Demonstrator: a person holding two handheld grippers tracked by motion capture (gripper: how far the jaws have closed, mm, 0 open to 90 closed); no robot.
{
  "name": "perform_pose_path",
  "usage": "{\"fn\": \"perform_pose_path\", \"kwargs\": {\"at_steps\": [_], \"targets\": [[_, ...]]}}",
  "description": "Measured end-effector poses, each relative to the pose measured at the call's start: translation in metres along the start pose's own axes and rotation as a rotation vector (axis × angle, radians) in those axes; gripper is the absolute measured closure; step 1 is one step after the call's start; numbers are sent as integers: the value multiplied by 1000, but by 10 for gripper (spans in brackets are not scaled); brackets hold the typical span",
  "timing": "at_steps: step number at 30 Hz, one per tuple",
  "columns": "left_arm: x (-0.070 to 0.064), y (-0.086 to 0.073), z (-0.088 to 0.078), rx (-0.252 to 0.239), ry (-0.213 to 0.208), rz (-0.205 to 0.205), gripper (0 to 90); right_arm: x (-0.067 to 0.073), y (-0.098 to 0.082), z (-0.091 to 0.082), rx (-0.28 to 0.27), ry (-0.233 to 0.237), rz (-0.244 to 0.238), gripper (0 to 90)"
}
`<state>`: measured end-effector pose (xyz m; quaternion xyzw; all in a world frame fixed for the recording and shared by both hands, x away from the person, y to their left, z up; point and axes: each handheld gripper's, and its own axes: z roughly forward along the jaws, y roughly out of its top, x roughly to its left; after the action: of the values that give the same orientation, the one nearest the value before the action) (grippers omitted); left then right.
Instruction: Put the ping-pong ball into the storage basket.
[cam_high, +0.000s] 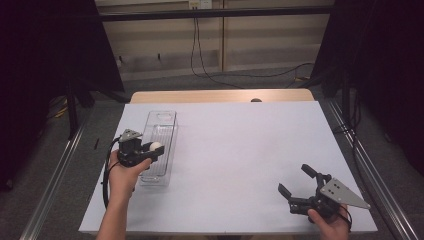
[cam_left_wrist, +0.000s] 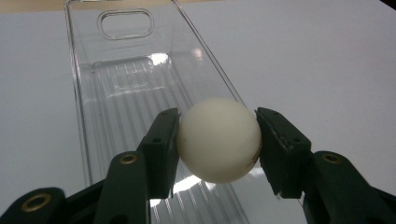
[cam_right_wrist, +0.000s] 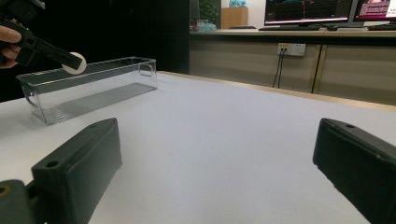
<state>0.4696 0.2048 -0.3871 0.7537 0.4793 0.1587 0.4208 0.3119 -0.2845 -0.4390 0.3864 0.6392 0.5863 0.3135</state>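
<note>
On the white table (cam_high: 240, 150) I see the clear bin (cam_left_wrist: 130, 93) at the left. My left gripper (cam_left_wrist: 217, 140) pinches the white ball (cam_left_wrist: 218, 140) over it, probably just above the rim; I'd lower it before releasing so it doesn't bounce. My right gripper (cam_high: 297, 182) rests well apart, jaws spread and empty.

White table (cam_high: 235, 150) (clear bin (cam_high: 159, 145) atop)

In the left gripper view, the clear bin's (cam_left_wrist: 126, 88) near end runs off the bottom edge, and the white ball (cam_left_wrist: 218, 139) hides part of its ribbed floor.
</note>
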Motion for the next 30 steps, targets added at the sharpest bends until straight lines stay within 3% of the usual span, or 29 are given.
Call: {"fn": "perform_pose_path", "kwargs": {"at_steps": [30], "targets": [[2, -13, -1, -4, 0, -2, 511, 0, 0, 0, -2, -3, -1, 7]]}}
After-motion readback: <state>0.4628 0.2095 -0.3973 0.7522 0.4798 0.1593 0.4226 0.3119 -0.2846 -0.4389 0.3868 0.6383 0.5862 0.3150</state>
